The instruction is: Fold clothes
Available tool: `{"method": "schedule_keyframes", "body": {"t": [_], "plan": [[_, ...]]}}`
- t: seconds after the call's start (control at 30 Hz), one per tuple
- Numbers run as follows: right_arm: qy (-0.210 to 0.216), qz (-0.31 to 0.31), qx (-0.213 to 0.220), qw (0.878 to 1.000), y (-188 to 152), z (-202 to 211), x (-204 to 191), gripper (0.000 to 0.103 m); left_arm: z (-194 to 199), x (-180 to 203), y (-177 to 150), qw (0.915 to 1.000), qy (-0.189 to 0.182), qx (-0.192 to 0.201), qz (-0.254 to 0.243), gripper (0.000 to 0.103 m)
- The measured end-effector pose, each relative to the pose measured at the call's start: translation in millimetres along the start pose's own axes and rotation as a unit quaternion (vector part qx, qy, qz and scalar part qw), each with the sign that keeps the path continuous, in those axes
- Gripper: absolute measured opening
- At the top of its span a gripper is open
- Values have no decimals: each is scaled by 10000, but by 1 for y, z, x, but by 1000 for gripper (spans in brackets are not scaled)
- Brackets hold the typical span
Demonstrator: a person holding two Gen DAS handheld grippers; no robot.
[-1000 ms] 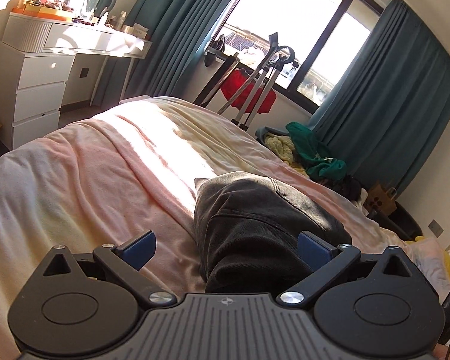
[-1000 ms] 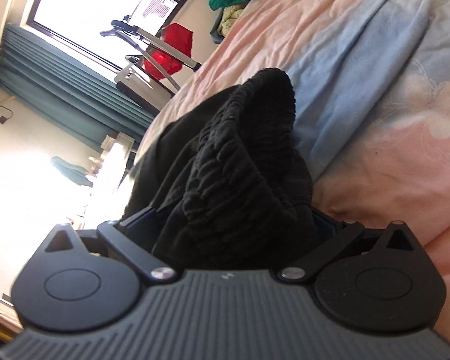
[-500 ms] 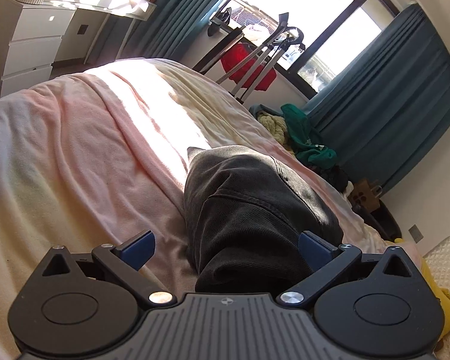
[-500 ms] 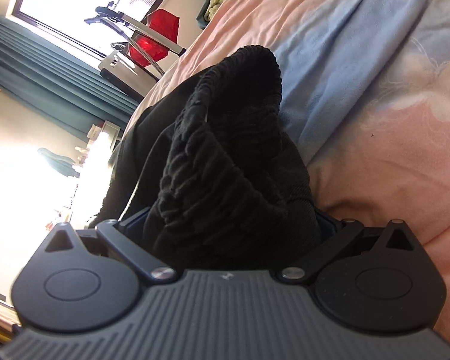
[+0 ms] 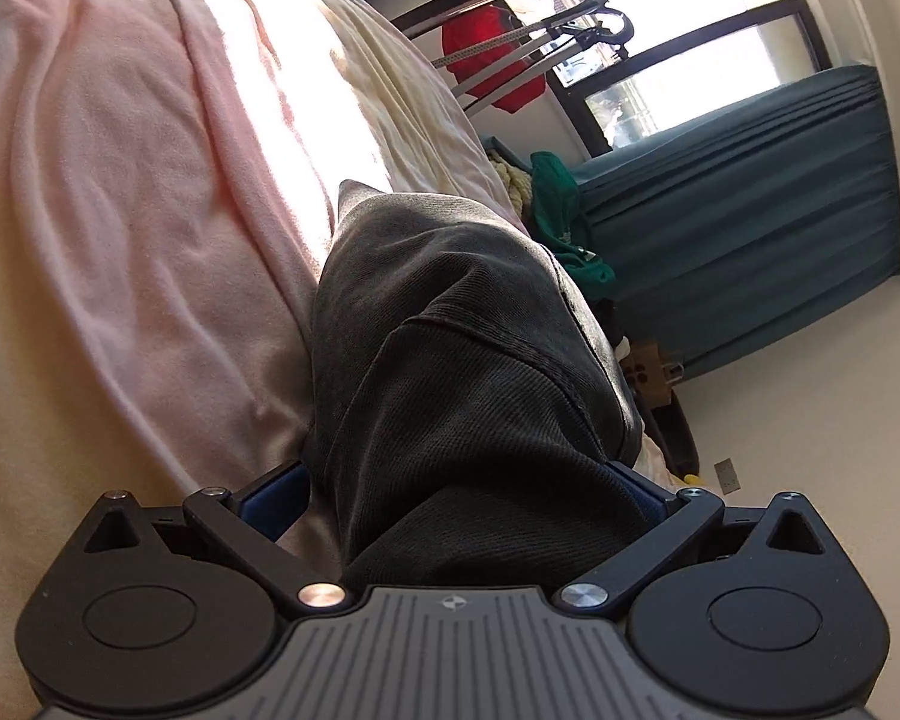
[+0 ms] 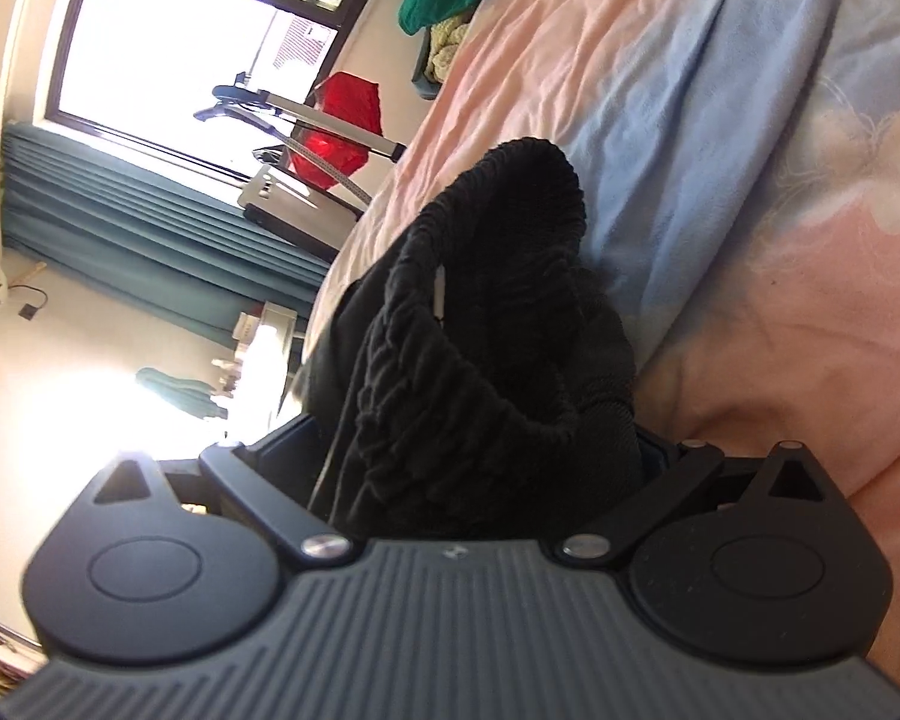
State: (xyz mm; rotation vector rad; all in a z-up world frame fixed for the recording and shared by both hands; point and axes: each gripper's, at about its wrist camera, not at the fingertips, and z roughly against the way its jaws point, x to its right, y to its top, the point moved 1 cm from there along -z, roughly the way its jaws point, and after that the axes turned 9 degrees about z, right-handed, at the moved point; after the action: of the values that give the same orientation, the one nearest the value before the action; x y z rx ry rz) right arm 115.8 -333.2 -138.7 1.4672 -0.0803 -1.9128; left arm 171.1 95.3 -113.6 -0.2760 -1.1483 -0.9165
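A dark grey-black garment (image 5: 450, 360) lies bunched on the bed's pink and cream cover (image 5: 120, 240). My left gripper (image 5: 456, 492) has its jaws apart with a thick fold of the garment between the blue pads. In the right wrist view the garment's black ribbed elastic waistband (image 6: 498, 348) stands up in a loop. My right gripper (image 6: 480, 456) has the waistband bunched between its jaws; its fingertips are hidden by the cloth. Both views are tilted.
The bed cover turns pink and light blue (image 6: 720, 120) on the right side. A drying rack with a red cloth (image 5: 498, 60) stands by the window. Green clothes (image 5: 561, 210) are piled beside the teal curtains (image 5: 750, 210).
My left gripper has rolled and dropped closer to the garment, whose fold now fills the gap between its pads. My right gripper has tilted, and the waistband loop has opened wider.
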Motion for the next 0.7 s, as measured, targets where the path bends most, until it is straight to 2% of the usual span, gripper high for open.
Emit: {"method": "schedule_keyframes", "body": {"t": [0.07,0.13,0.23,0.33,0.43,0.5,0.6,0.7], "plan": [[213,75,91,9997,2,3,-6,103,-3,-3,1,10000,-53,-24,62,103],[209,65,104,9997,2,2,-6,103,-3,-5,3,9999,-136,-34,101,103],[-63,-145,-19,9999,1,-5,5,103,1,-8,6,9993,-301,-37,236,103],[-350,-249,-155,9990,0,-14,12,103,12,-11,11,9982,-408,163,404,103],[-502,-227,-245,9982,-3,-17,13,103,23,-12,17,9976,-333,432,437,103],[-568,-129,-258,9980,-6,-18,11,101,17,-12,23,9983,-160,370,417,103],[-568,107,-281,9979,-7,-19,5,94,-3,-10,31,9989,-5,114,446,103],[-629,313,-258,9972,-8,-16,1,76,-19,-7,30,9994,63,26,350,103]]}}
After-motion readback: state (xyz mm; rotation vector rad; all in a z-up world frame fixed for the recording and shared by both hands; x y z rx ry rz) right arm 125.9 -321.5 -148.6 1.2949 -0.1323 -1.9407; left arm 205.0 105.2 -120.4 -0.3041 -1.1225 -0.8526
